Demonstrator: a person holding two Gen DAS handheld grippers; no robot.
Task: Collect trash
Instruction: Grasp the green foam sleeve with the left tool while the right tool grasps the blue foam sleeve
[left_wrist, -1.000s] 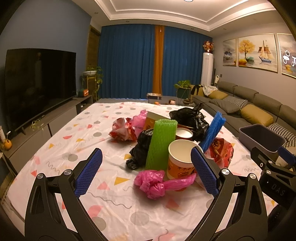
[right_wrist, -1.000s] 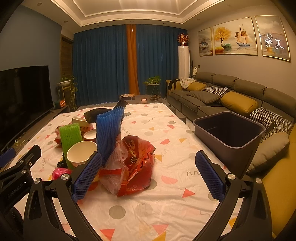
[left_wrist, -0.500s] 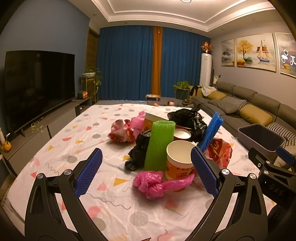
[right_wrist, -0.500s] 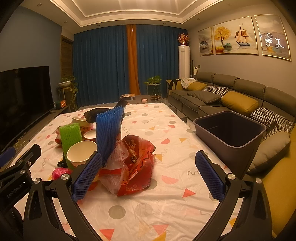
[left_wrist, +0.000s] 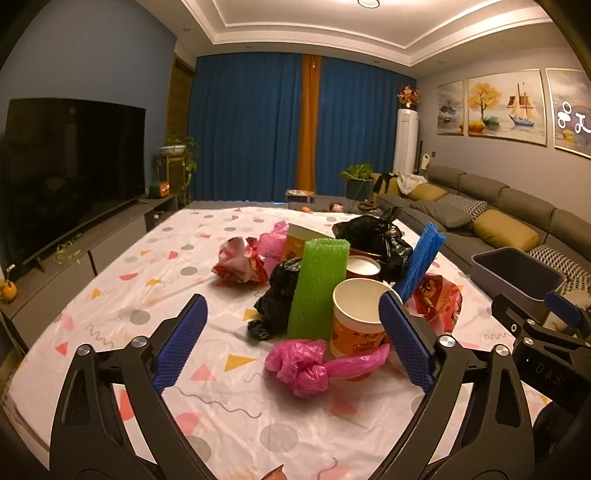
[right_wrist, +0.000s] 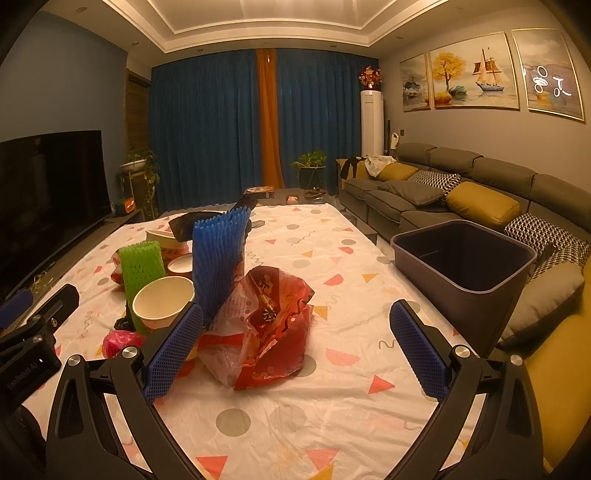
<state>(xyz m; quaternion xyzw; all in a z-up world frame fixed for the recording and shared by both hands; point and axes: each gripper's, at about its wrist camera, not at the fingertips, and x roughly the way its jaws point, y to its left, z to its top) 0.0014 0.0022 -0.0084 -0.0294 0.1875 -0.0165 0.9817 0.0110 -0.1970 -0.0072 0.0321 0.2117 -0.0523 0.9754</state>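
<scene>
Covering the worktop, a white cloth with coloured shapes carries heaped trash: a green foam sleeve, a paper cup, a knotted pink plastic bag. A grey bin stands at its sofa-side edge. Black bags are partly hidden. Both the left hand-held gripper and the right hand-held gripper hover wide apart, empty.

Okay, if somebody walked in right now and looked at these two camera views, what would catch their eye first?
Probably the heap of bright trash mid-table: an upright green foam sleeve beside a paper cup, a blue foam sleeve leaning behind a crumpled red plastic bag, and a knotted pink bag nearest the left gripper. Next, the empty dark bin at the table's right edge, by the sofa. Both grippers' jaws are open, holding nothing.
</scene>
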